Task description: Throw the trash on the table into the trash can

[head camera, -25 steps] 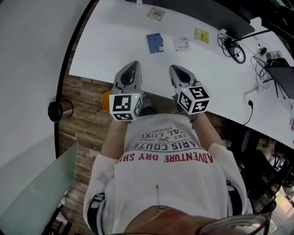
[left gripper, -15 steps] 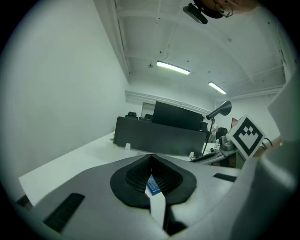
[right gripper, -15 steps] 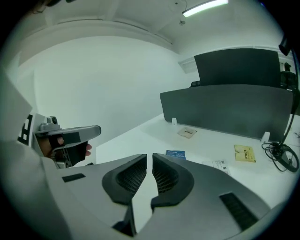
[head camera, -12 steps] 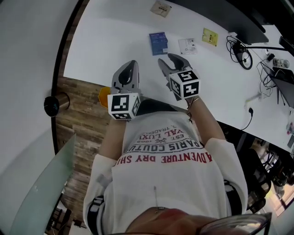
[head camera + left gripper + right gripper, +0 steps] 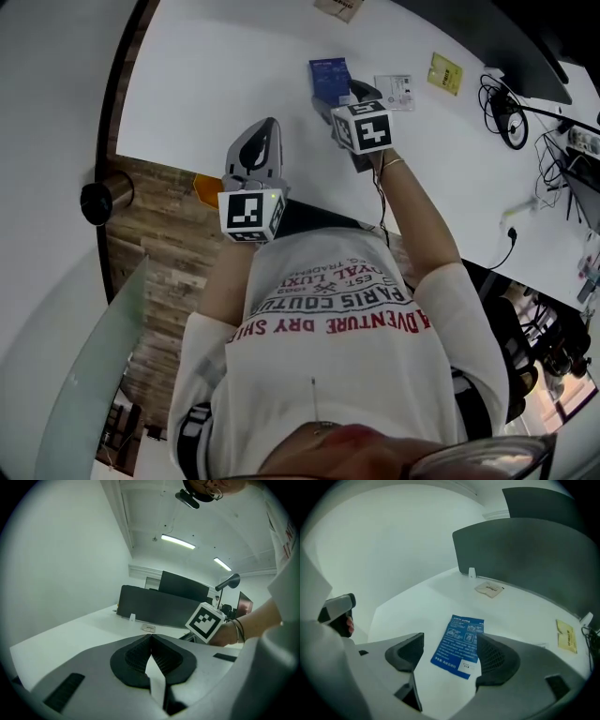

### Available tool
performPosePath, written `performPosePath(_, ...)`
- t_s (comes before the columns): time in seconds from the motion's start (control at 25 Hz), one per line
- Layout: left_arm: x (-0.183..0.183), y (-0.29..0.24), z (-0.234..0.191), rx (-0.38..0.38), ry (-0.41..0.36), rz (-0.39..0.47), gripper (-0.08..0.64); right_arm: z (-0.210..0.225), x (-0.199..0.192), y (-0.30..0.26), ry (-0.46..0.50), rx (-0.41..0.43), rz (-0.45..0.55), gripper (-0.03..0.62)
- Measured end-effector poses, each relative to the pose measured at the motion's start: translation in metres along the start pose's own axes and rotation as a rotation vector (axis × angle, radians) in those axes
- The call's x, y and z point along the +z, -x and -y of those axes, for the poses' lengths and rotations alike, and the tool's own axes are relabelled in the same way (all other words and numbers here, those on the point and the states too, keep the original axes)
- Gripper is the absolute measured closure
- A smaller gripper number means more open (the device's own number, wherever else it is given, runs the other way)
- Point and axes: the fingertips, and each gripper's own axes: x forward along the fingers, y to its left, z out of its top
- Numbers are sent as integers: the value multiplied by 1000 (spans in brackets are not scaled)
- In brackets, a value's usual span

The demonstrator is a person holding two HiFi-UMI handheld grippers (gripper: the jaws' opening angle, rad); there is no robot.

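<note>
the right gripper (image 5: 452, 653) is hanging with its jaws spread wide, having just been opening, and nothing is pinched. the blue packet (image 5: 458, 639) is lying flat on the table (image 5: 216, 84) below the gap, untouched. the left gripper (image 5: 151, 638) is keeping back from the packet, jaws pressed together on nothing. the packet is looking thin, light, floppy and probably slick, so nipping one edge or corner is likely working best. beyond the packet a beige sachet (image 5: 490, 589) and a yellow note (image 5: 566, 634) are lying before a dark screen (image 5: 525, 559).
</note>
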Motion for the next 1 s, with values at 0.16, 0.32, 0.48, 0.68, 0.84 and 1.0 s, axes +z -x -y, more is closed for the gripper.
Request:
performPosePath(0.16,-7,-5,-7,14,3,-18,537,15,7,-25,41,-55,-57,253)
performPosePath(0.32,-13,-10,-10,24,17,-31,537,28,-5,-46,11,-108,-133,253)
performPosePath(0.48,-13,-15,-15,32,21,-36,537,30,-3,-48,-18,-111,-132,255)
performPosePath(0.68,-16,-16,-18,45,33,-45,537,25,-3,-49,26,-92,-137,306)
performPosePath(0.84,-19,-16,-19,52,38,-51,537,19,-4,-44,23,-68,-148,426)
performPosePath(1.0,-21,-14,-16,46,44,-58,537,17,-11,-42,21,-39,-153,513)
